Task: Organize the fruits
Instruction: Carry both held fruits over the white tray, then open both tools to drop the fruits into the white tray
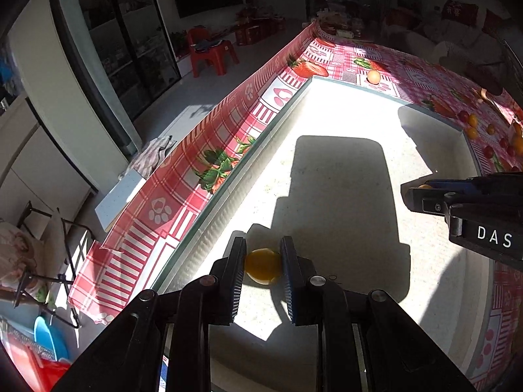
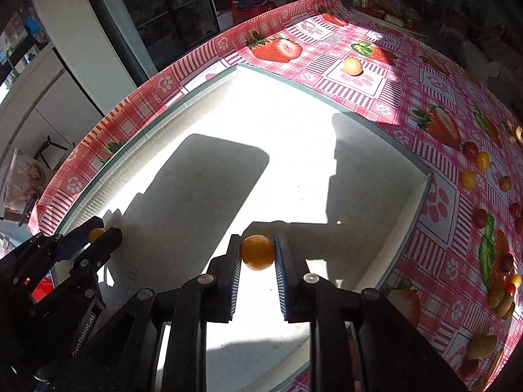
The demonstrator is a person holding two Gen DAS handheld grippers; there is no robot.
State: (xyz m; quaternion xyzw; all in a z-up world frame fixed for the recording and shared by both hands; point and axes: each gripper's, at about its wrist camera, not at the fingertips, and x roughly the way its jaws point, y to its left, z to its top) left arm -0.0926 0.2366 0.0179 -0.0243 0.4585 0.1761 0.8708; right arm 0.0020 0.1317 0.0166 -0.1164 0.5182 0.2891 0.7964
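Both tongs hang over the white tray (image 2: 421, 176), the left tongs (image 1: 263, 261) clamped on a yellow fruit (image 1: 263, 266), the right tongs (image 2: 258, 251) on an orange fruit (image 2: 258, 252). This looks like the placing step; next, lower and release. More fruit waits at three o'clock on the desk (image 2: 408, 98).

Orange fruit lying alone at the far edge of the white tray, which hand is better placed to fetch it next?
Neither is free: left claw and right claw each grip a small fruit. Once emptied, probably the right, a slight edge: the lone orange fruit lies right of centre.
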